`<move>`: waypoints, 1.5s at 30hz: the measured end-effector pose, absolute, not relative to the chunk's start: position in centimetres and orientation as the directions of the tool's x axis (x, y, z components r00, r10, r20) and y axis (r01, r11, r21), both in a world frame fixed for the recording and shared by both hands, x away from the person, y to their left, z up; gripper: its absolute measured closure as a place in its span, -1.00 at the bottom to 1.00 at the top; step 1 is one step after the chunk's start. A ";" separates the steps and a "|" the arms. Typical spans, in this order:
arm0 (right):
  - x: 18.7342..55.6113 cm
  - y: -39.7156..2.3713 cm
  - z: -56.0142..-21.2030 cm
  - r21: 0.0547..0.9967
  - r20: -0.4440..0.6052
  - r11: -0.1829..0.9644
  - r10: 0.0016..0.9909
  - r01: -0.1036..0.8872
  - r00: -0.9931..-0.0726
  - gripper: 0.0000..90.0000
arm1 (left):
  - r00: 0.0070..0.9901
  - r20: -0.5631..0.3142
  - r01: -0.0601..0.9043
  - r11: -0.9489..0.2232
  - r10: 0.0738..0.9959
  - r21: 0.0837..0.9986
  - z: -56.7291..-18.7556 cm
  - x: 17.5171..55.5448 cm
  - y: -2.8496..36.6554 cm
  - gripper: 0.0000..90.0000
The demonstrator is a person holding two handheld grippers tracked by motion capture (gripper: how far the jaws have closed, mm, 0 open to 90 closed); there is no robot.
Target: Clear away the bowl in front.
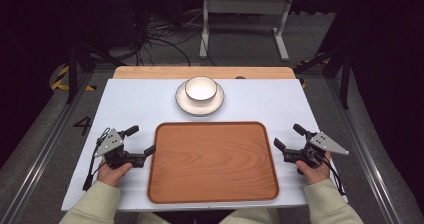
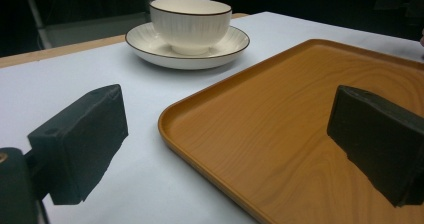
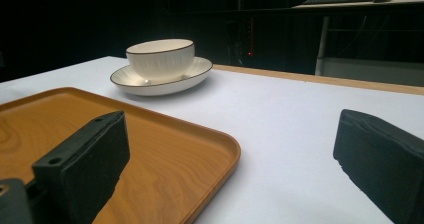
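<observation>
Table point(image 1: 130, 104): a white top was seen, with a wooden strip along its far edge.
Tray point(image 1: 212, 161): an empty wooden tray was laid at the near middle of the table.
Bowl point(image 1: 201, 89): a white dark-rimmed bowl was set upright on a saucer point(image 1: 186, 105), just beyond the tray's far edge.
Left gripper point(image 1: 141, 140): it was held at the tray's left edge, jaws spread wide and nothing grasped; one jaw was seen over the tray's corner.
Right gripper point(image 1: 289, 136): it was held at the tray's right edge, jaws likewise parted and empty.
</observation>
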State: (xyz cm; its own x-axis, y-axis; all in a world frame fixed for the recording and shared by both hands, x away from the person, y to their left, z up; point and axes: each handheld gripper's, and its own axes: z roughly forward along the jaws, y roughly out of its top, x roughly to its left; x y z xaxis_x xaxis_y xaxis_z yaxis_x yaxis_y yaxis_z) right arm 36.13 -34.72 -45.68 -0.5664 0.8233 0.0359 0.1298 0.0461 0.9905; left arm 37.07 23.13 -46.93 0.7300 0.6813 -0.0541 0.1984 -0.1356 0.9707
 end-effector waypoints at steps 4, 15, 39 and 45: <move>36.2 -34.6 -45.7 0.989 0.023 0.064 0.820 0.132 -0.572 -0.96 | 0.730 -0.048 0.202 -0.148 0.682 0.968 -46.9 37.1 23.0 -0.91; 36.3 -34.6 -45.6 0.987 0.020 0.077 0.815 0.143 -0.579 -0.95 | 0.703 -0.077 0.229 -0.123 0.707 0.966 -46.9 37.2 23.1 -0.88; 36.5 -34.6 -45.6 0.983 0.040 0.071 0.812 0.167 -0.582 -0.96 | 0.717 -0.129 0.256 -0.087 0.685 0.963 -43.1 37.4 23.1 -0.81; 36.5 -34.4 -45.6 0.982 0.018 0.095 0.811 0.162 -0.585 -0.97 | 0.719 -0.120 0.244 -0.087 0.684 0.966 -42.2 37.4 22.9 -0.73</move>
